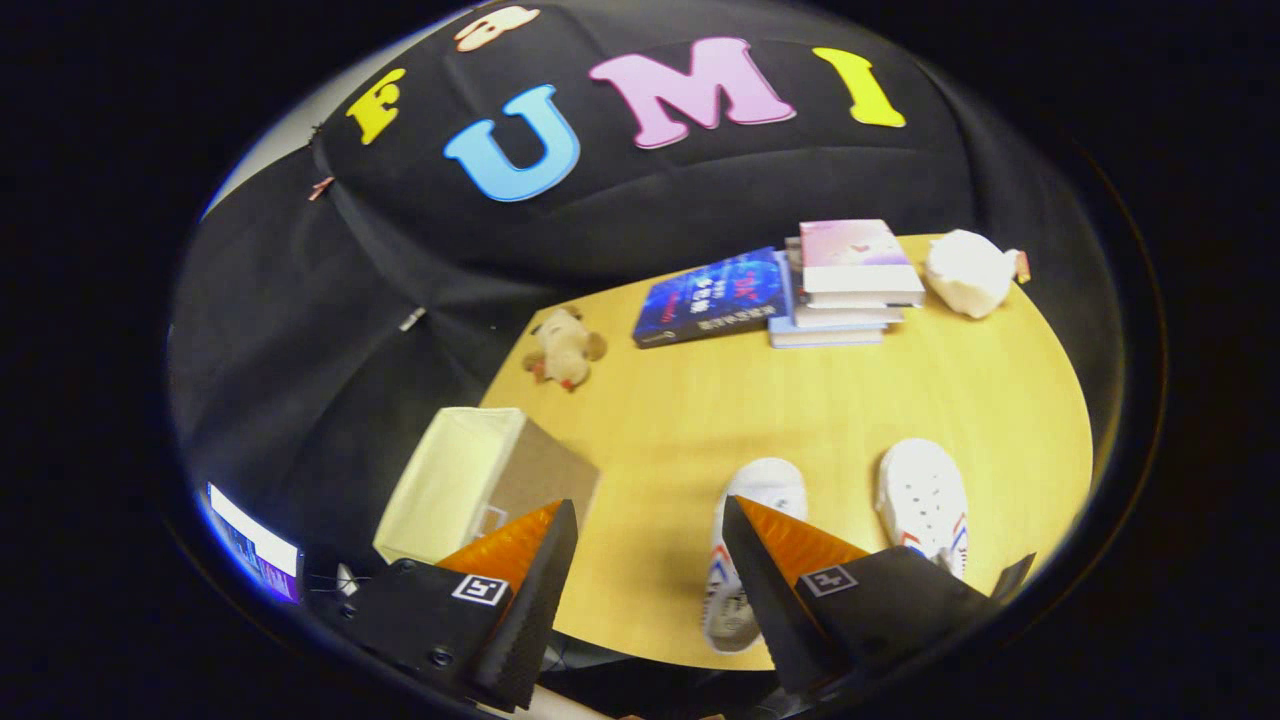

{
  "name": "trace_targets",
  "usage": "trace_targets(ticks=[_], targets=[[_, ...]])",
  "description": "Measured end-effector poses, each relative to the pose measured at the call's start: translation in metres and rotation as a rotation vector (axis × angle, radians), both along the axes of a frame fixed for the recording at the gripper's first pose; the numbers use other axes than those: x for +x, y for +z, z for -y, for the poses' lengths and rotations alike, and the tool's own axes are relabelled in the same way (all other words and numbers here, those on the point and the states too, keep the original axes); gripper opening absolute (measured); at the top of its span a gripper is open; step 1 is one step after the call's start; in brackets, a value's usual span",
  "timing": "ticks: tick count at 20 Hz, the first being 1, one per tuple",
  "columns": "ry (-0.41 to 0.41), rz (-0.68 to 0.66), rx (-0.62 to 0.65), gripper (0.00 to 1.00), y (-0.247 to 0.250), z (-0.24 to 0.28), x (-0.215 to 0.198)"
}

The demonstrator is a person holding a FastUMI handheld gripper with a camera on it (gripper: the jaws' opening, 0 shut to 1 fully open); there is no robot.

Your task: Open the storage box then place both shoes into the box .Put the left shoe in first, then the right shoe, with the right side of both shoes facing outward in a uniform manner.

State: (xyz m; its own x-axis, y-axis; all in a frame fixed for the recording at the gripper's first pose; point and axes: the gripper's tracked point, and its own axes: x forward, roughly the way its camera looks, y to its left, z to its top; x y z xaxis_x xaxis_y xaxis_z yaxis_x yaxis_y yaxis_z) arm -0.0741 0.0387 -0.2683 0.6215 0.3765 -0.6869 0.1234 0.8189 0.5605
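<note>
A cream fabric storage box (pixel 478 480) with its lid down stands at the near left corner of the wooden table (pixel 800 400), just beyond my left finger. Two white shoes with red and blue stripes lie side by side at the near edge: one shoe (pixel 745 545) partly behind my right finger, the other shoe (pixel 925 505) further right. My gripper (pixel 650 520) hovers above the table's near edge, open, with bare table between its fingers.
A small plush dog (pixel 563 347) lies at the table's far left. A blue book (pixel 712 297) and a stack of books (pixel 850 280) rest at the back, with a white plush toy (pixel 968 272) to their right. A lit screen (pixel 252 545) glows low at the left.
</note>
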Motion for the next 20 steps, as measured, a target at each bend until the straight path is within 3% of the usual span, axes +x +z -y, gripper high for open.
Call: trace_targets(ticks=[3, 10, 14, 16, 20], targets=[[-0.012, -0.104, -0.054, 0.90, -0.039, 0.022, -0.016], [0.109, -0.303, -0.085, 0.82, -0.109, 0.014, -0.049], [0.093, -0.382, -0.093, 0.78, -0.135, 0.011, -0.047], [0.090, -0.410, -0.051, 0.72, -0.138, 0.002, -0.047], [0.024, -0.457, 0.001, 0.33, -0.147, 0.003, -0.048]])
